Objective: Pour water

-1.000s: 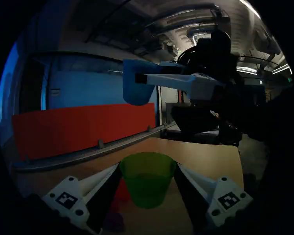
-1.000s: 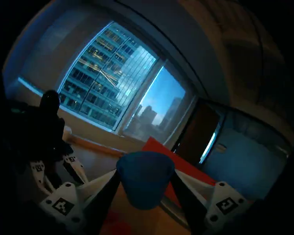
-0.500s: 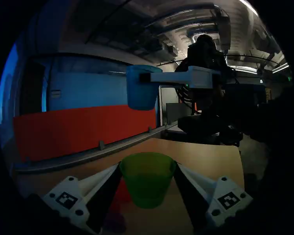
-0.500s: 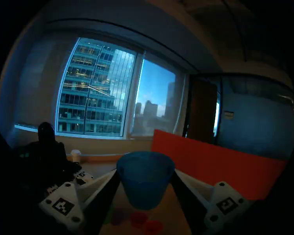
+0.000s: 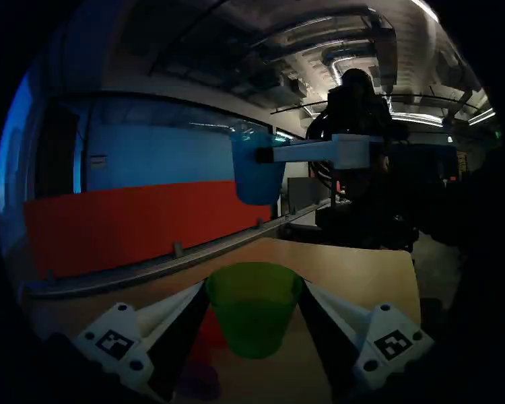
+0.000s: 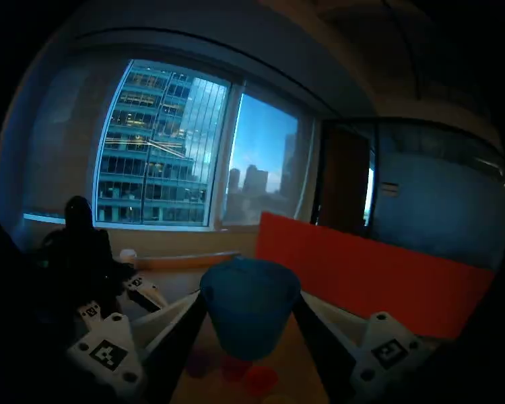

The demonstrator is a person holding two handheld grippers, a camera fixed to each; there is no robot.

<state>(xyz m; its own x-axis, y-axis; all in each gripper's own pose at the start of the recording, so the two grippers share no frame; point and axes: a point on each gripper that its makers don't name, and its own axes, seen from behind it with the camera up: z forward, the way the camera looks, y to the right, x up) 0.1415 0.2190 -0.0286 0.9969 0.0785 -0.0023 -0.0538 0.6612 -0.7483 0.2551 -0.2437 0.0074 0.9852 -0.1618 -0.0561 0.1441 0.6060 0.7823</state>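
Green plastic cup [image 5: 254, 316] clamped upright between both fingers of the left gripper [image 5: 254, 288], low over the wooden table [image 5: 360, 266], walls pinched about mid-height. Blue cup [image 6: 250, 320] gripped the same way in the right gripper [image 6: 250, 297], level and not yet tipped, seen from the left gripper view raised higher and farther off, in front of the red panel [image 5: 131, 222]. Thin, light, slick-looking walls, probably quick to buckle: best squeezed gently at the waist and tipped slowly, rim over rim, with the water level too dim to confirm.
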